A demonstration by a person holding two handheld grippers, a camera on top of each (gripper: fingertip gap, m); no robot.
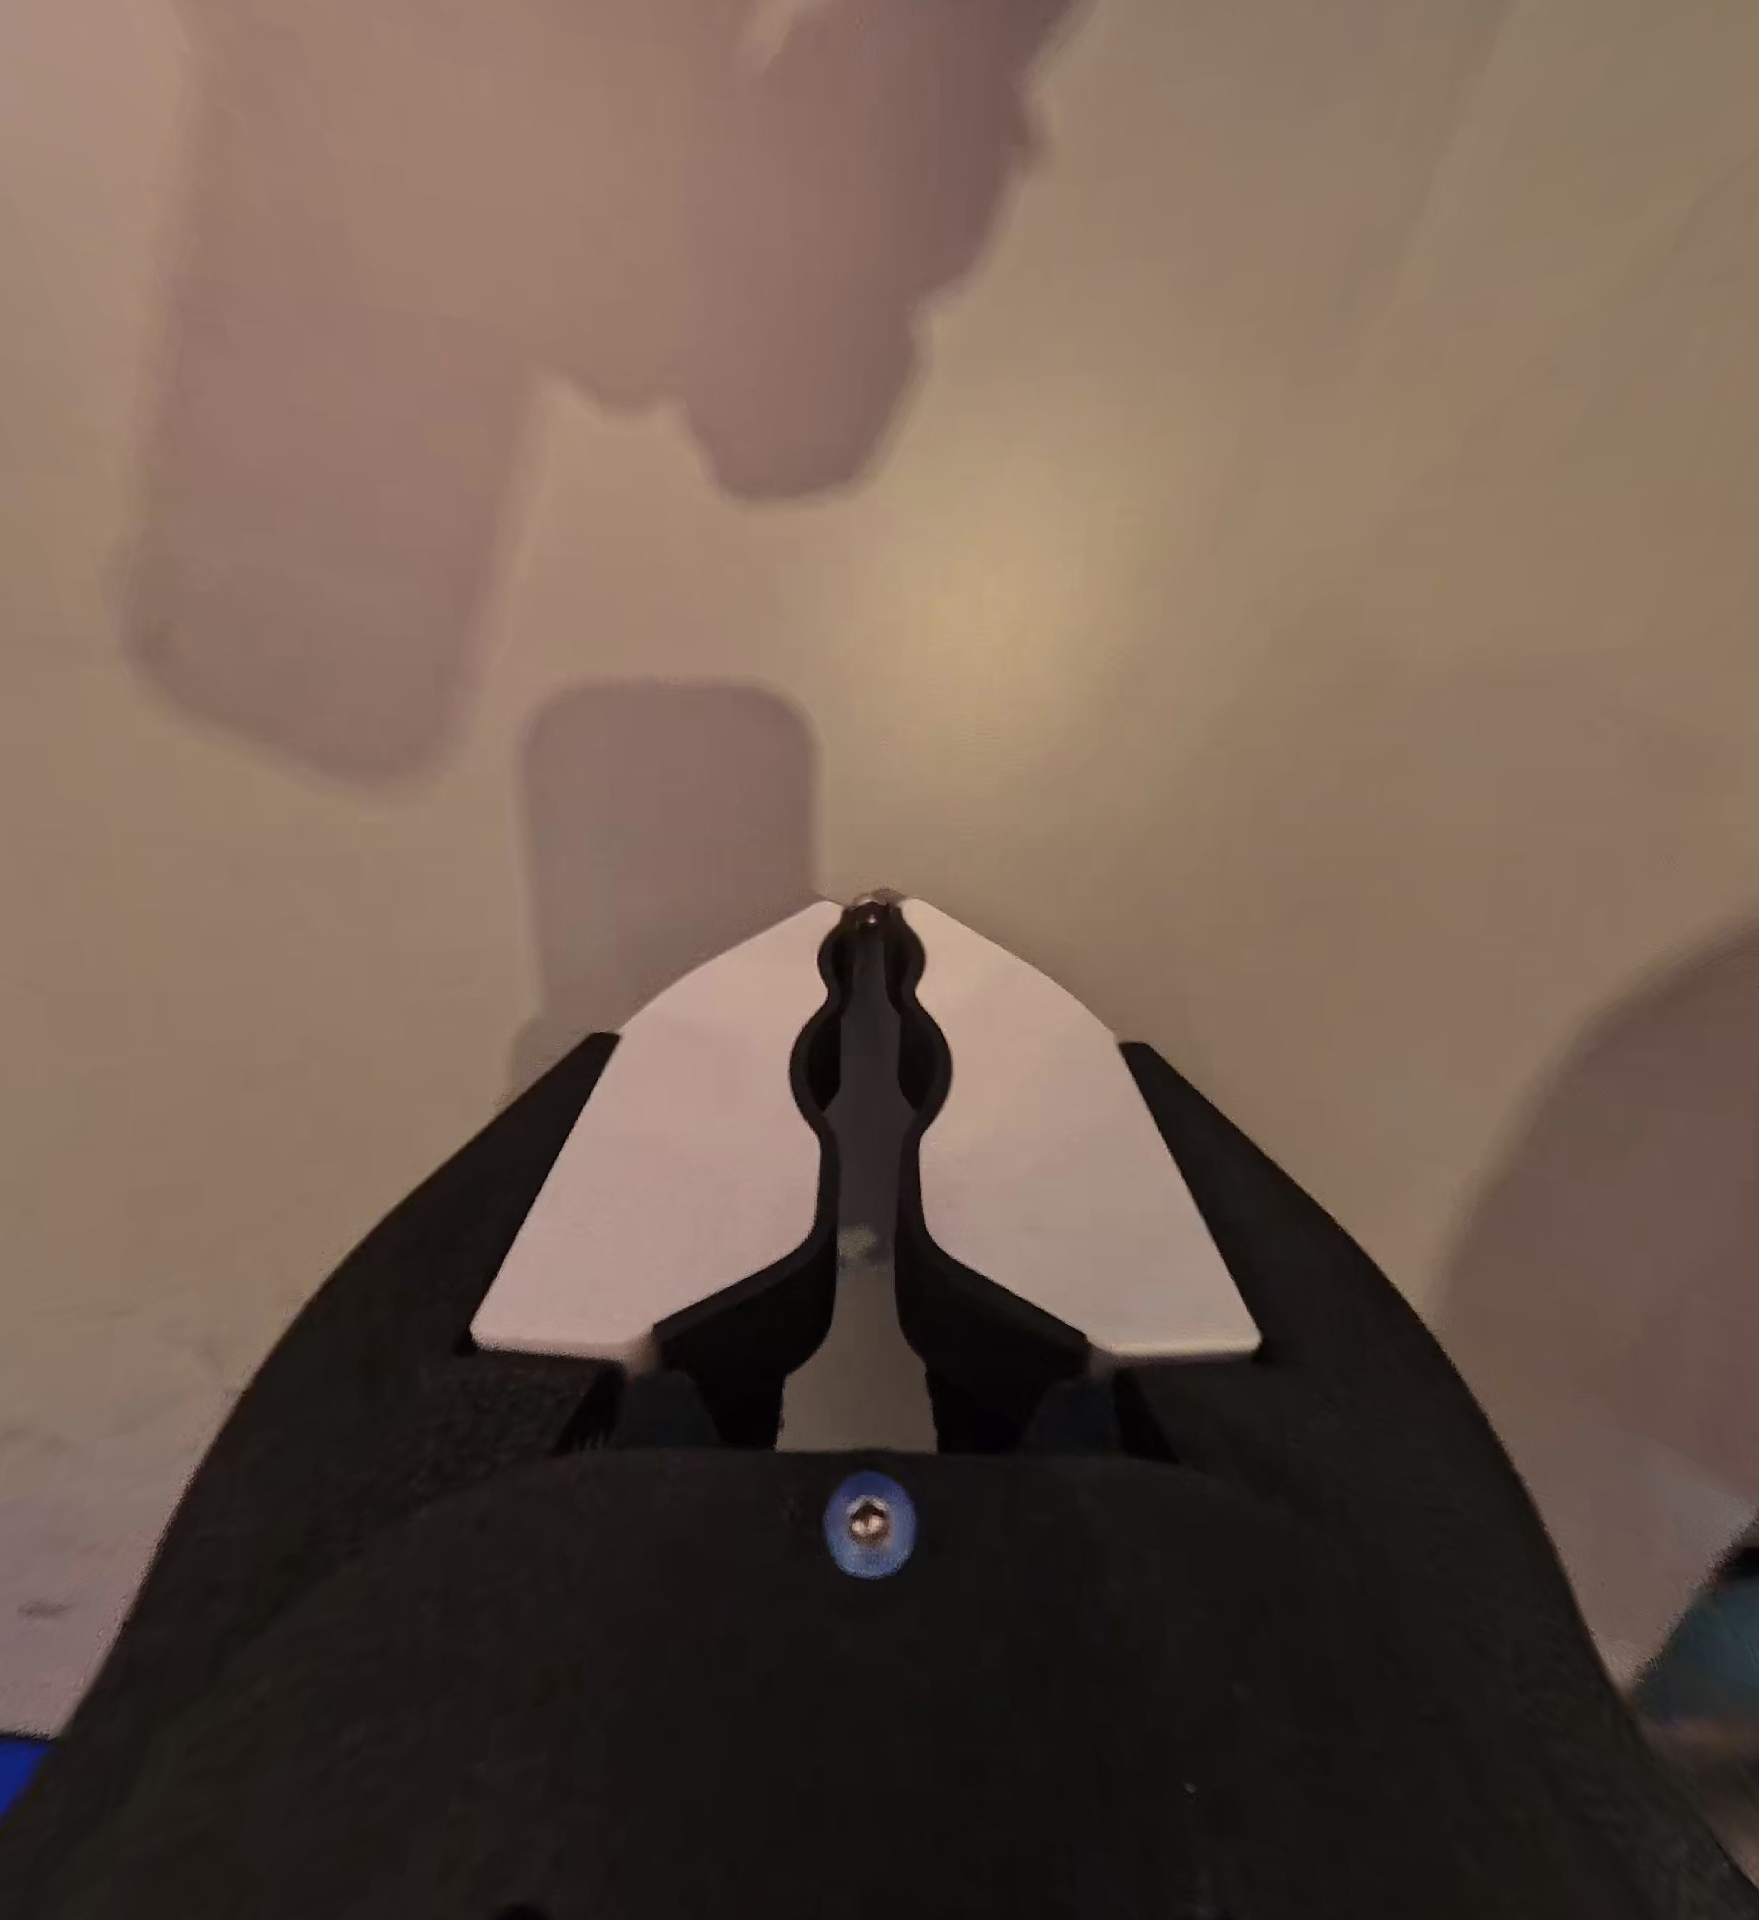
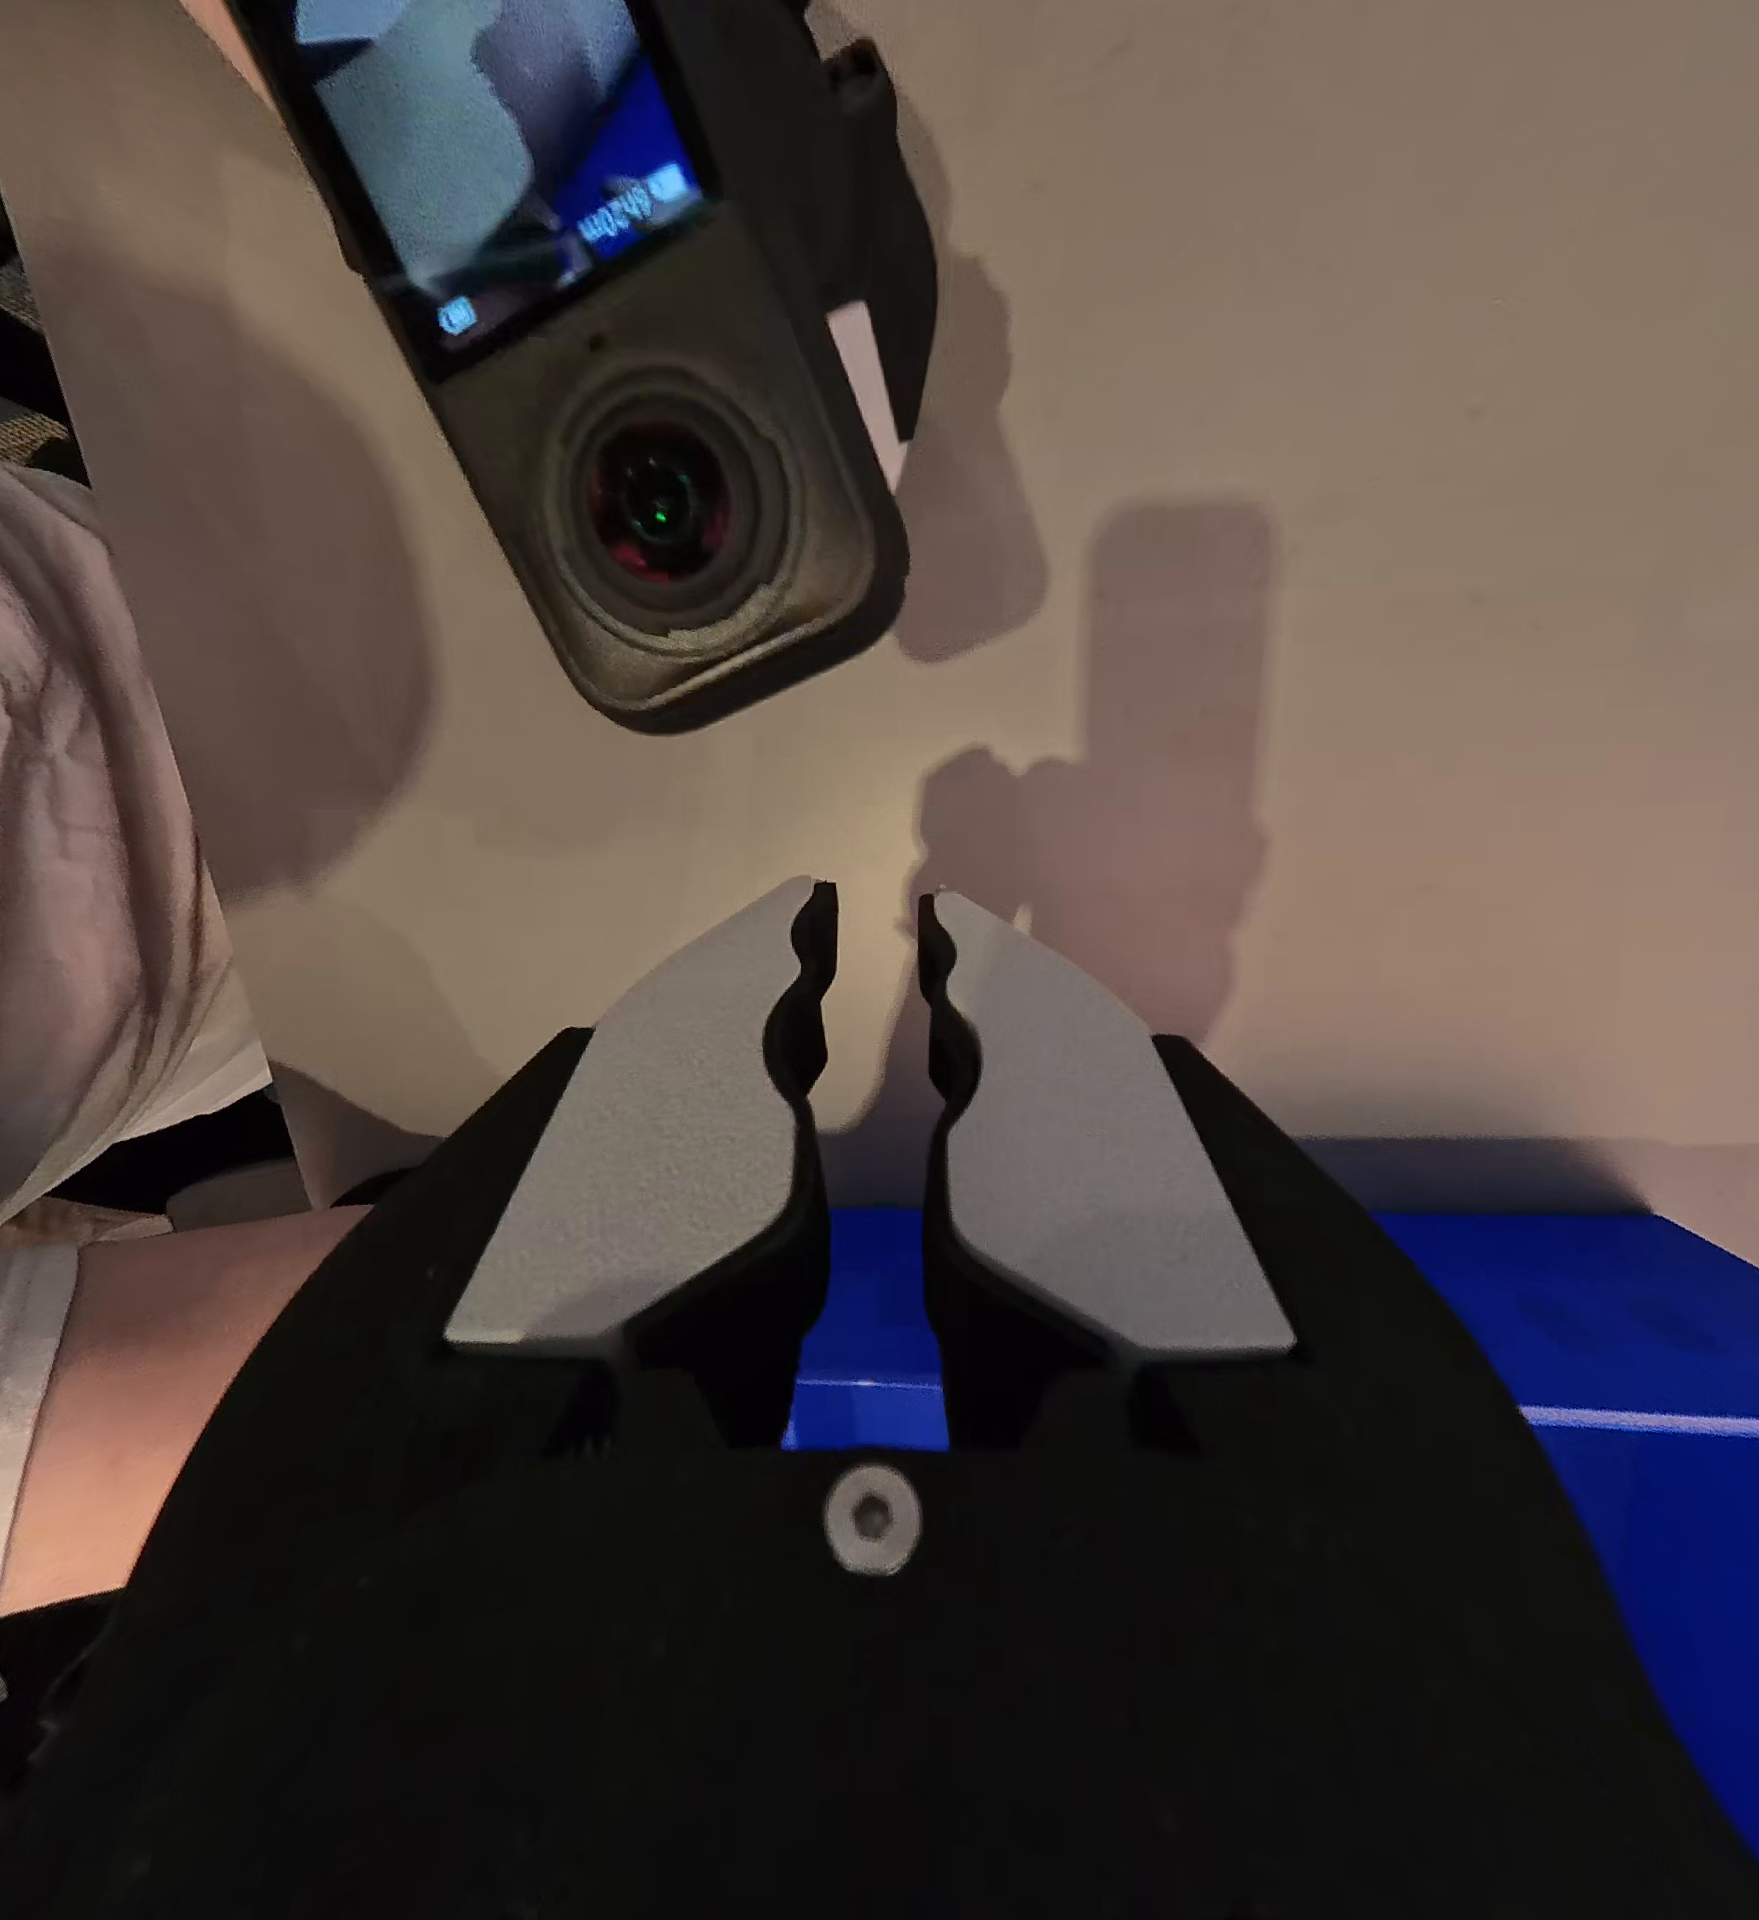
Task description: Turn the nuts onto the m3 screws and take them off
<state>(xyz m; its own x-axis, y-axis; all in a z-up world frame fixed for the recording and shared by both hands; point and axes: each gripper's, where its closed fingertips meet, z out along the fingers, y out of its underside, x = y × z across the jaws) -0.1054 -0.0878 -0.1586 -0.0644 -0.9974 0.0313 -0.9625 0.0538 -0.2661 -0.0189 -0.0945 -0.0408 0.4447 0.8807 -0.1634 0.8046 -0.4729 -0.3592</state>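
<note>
Small shiny metal screw (image 1: 868, 914) pinched at the very tips of the left gripper (image 1: 870, 906), its white-faced black fingers drawn together over a pale beige tabletop (image 1: 1270, 623).
Right gripper (image 2: 877, 902) hangs empty, jaws slightly apart, above a blue box (image 2: 1633, 1351); a black action camera (image 2: 646, 447) looms beyond, a person's pale sleeve (image 2: 13, 831) at left.

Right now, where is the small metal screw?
In the left wrist view, the screw sits pinched at the very tips of the closed left gripper, above the pale table; the right wrist view does not show it.
</note>
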